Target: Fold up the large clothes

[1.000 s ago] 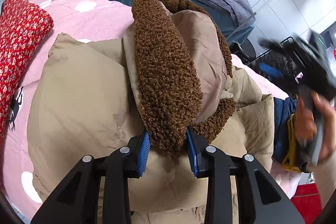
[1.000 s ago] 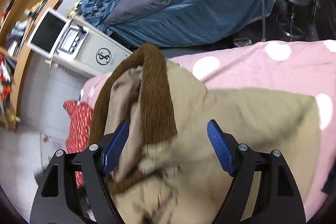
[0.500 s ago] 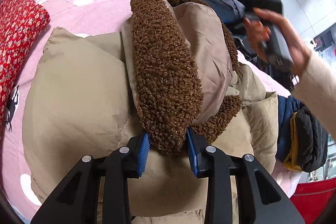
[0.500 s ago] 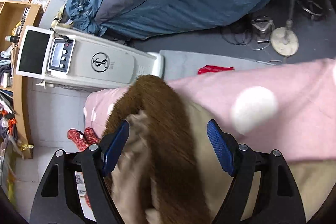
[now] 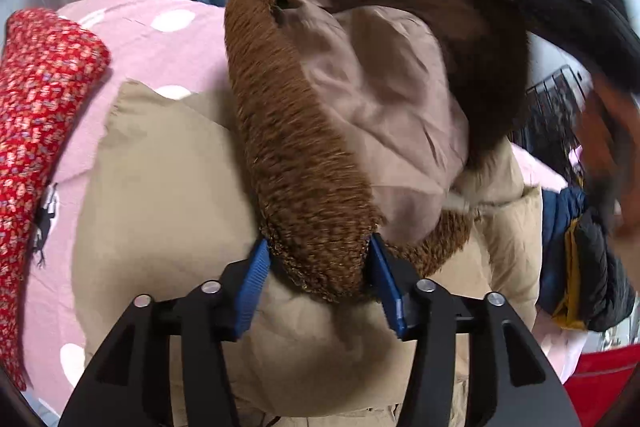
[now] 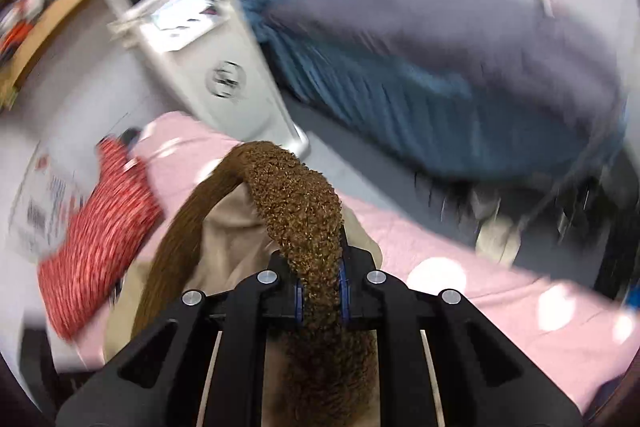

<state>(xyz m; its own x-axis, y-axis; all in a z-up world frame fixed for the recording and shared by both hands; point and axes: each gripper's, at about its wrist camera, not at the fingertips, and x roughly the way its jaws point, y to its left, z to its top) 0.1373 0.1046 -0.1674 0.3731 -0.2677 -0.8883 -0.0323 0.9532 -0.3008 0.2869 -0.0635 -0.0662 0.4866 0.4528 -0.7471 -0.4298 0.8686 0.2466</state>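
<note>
A tan padded coat (image 5: 160, 195) lies on the pink dotted bedcover (image 5: 132, 23). Its hood, with a brown fleece trim (image 5: 296, 163) and a beige lining (image 5: 380, 99), is lifted up. My left gripper (image 5: 320, 267) has the trim's near end between its blue pads, which still touch it while the jaws are opening. My right gripper (image 6: 320, 291) is shut on the trim (image 6: 304, 211) farther along and holds it raised. In the left wrist view the right gripper's black body (image 5: 580, 15) and the person's hand (image 5: 608, 155) show blurred at the right.
A red flowered cloth (image 5: 36, 99) lies on the bed's left. A dark blue and yellow jacket (image 5: 580, 259) sits at the right edge. Beyond the bed stand a white machine (image 6: 208, 51) and a blue-grey covered heap (image 6: 440, 59).
The right gripper swung over the hood and shut on the fleece trim, lifting it. The left gripper's jaws have widened around the trim's end; the hood now stands opened out.
</note>
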